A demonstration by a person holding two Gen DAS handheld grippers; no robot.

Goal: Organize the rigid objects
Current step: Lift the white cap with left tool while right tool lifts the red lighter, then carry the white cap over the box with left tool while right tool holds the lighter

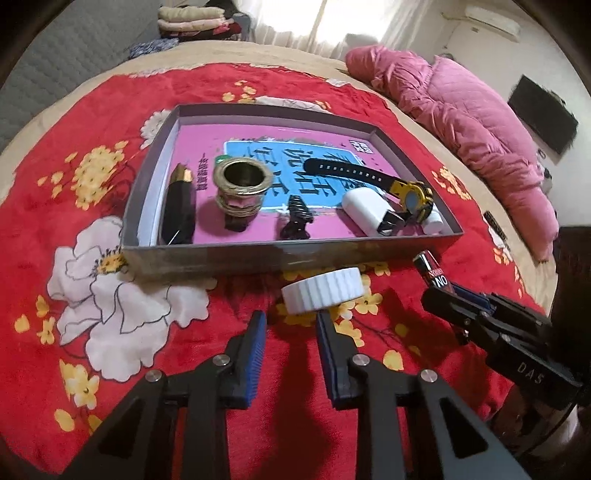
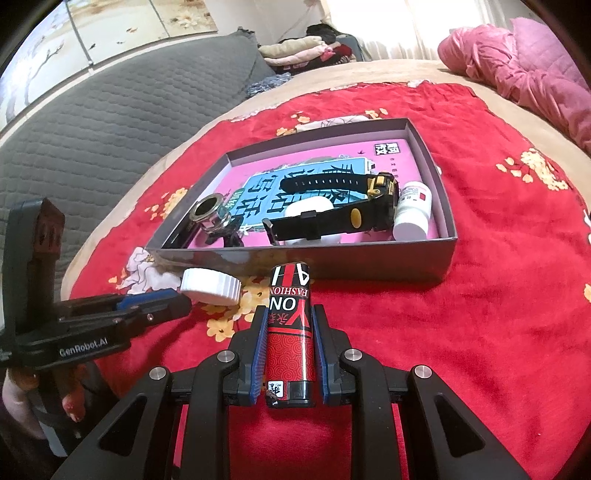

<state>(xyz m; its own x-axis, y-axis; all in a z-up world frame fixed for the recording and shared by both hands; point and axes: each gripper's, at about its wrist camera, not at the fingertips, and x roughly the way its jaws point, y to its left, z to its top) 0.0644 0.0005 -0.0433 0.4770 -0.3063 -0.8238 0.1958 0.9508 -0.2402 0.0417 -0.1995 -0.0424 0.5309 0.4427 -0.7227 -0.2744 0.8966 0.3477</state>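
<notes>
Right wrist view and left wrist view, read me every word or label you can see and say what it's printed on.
"FASHION" and "ON": lighter, held in the right gripper.
"GenRobot.AI": left gripper body.
"DAS": right gripper body, left wrist view.
Large Chinese characters: pink book in the box; I cannot read them.
White bottle label: too small.

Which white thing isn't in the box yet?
The ribbed white lid. It lies on the red blanket just outside the grey box, while the white bottle and white case lie inside it.

Daylit room, window [image 1: 332, 22] glare blown out, strong fisheye bending, dark vignetted corners
</notes>
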